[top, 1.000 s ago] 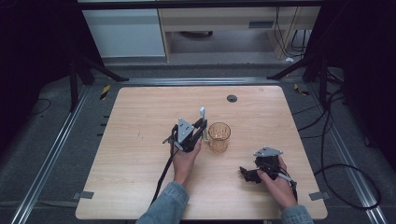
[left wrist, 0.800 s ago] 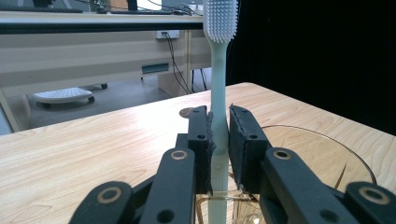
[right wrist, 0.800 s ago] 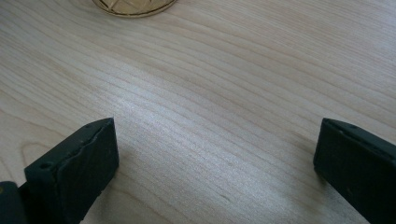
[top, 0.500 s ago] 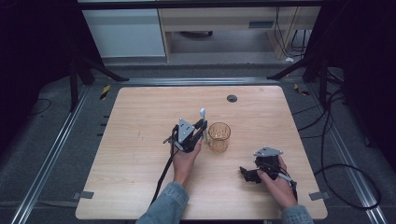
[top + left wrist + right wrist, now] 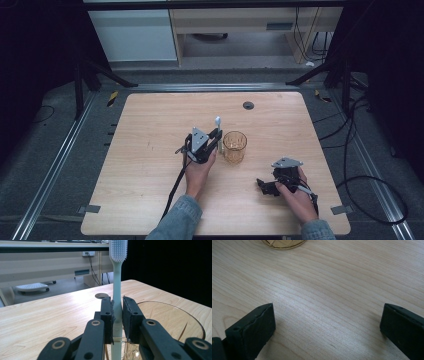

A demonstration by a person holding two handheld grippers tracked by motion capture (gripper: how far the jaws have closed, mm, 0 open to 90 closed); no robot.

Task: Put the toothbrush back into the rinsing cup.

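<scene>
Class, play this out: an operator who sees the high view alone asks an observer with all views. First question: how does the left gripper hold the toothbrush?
Observer: The left gripper is shut on the toothbrush handle, bristle head up.
Operator: Where is the amber glass?
Observer: The amber glass stands just beside those jaws, its rim right next to the handle.
Operator: And the right gripper?
Observer: The right gripper is open, nothing between its jaws but the bare table.
</scene>
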